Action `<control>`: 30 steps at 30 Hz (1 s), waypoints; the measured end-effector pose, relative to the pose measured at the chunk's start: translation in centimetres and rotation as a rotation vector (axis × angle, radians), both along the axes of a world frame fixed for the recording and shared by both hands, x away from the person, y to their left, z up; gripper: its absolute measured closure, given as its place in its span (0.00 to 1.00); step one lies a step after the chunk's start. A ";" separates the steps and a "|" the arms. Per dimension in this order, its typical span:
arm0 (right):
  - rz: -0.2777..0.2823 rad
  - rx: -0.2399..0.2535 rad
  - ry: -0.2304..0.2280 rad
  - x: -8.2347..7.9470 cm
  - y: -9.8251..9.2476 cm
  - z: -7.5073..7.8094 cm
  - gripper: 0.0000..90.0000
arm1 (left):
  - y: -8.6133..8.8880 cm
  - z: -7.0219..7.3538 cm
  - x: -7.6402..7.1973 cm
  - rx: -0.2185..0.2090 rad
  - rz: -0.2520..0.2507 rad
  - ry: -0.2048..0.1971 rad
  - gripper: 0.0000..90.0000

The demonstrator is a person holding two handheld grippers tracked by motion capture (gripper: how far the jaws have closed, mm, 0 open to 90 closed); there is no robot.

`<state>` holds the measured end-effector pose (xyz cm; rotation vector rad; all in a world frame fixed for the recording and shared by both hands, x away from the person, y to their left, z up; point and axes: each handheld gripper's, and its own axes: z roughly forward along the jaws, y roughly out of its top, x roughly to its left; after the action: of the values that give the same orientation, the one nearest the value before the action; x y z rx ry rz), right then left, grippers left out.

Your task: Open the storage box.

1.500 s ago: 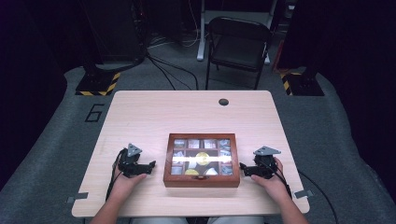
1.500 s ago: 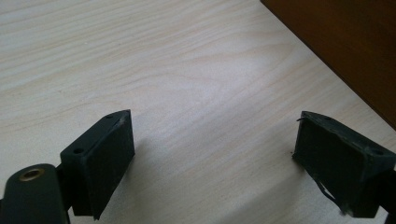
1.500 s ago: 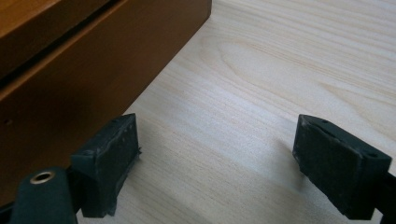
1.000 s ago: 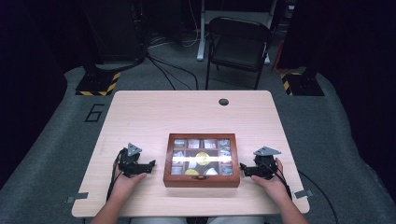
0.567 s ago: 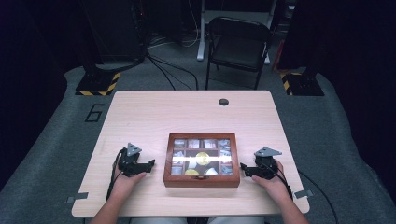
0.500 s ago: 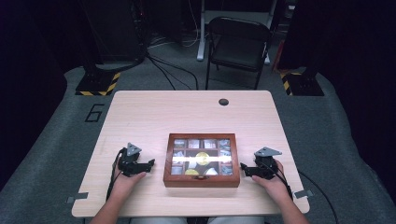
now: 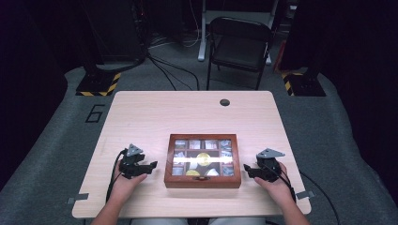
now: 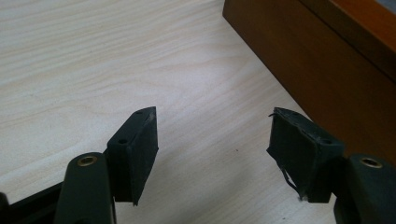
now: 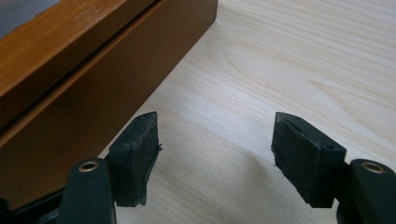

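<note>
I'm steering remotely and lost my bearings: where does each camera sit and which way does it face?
High view: above the person's side, looking forward and down on the table; forearms, left gripper, right gripper.
Left gripper view: on that gripper, facing the wooden box; fingers apart, nothing between.
Right gripper view: likewise, box at left.
All share the box.

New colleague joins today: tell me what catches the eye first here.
A wooden box with a glass lid showing gold coins sits near the front of the pale table. The left claw and right claw flank it, empty, their jaws apart though just closing. A black folding chair stands beyond.
</note>
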<state>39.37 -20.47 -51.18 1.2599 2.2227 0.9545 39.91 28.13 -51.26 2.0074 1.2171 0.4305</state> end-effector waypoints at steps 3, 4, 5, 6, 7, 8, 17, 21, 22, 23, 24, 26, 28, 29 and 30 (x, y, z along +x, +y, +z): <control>0.000 0.017 0.014 -0.1 -0.1 0.2 0.36 | 0.0 0.5 -0.3 0.007 0.002 -0.027 0.37; 0.000 0.017 0.014 -0.1 -0.1 0.2 0.36 | 0.0 0.5 -0.3 0.007 0.002 -0.027 0.37; -0.001 0.016 0.008 -0.1 -0.1 0.2 0.36 | 0.0 0.7 -0.5 0.008 0.003 -0.033 0.37; -0.001 0.026 0.012 -0.2 -0.1 0.2 0.36 | -0.1 0.8 -0.6 0.003 0.006 -0.044 0.37; -0.003 0.024 0.012 -0.2 -0.1 0.4 0.35 | 0.0 0.9 -0.7 -0.001 0.001 -0.039 0.37; -0.007 0.034 0.008 -0.4 -0.1 0.5 0.35 | 0.0 1.1 -0.9 -0.012 0.002 -0.038 0.37; 0.028 0.013 -0.049 -1.7 0.2 2.0 0.37 | 0.1 2.5 -2.2 -0.067 0.012 -0.053 0.41; 0.033 0.020 -0.072 -2.5 0.4 2.7 0.38 | 0.1 2.8 -2.6 -0.083 0.019 -0.069 0.41; 0.033 0.020 -0.072 -2.5 0.4 2.7 0.38 | 0.1 2.9 -2.7 -0.084 0.014 -0.065 0.41; 0.033 0.031 -0.074 -2.8 0.4 2.8 0.39 | 0.0 3.0 -3.0 -0.091 0.009 -0.061 0.41; 0.033 0.031 -0.074 -2.8 0.4 2.8 0.39 | 0.0 3.0 -3.0 -0.091 0.009 -0.061 0.41; 0.048 0.037 -0.071 -3.3 0.5 3.0 0.39 | -0.2 3.1 -3.3 -0.093 0.003 -0.066 0.41; 0.057 0.038 -0.071 -3.7 0.7 3.1 0.39 | -0.6 3.3 -3.8 -0.101 -0.014 -0.061 0.41; 0.057 0.038 -0.071 -3.7 0.7 3.1 0.39 | -0.6 3.3 -3.8 -0.101 -0.014 -0.061 0.41; 0.069 0.037 -0.072 -4.0 0.8 3.2 0.39 | -0.8 3.5 -4.1 -0.096 -0.025 -0.063 0.41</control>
<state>35.37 -19.65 -47.98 1.1526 2.2146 1.0554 35.78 27.32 -47.77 1.9118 1.1512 0.4126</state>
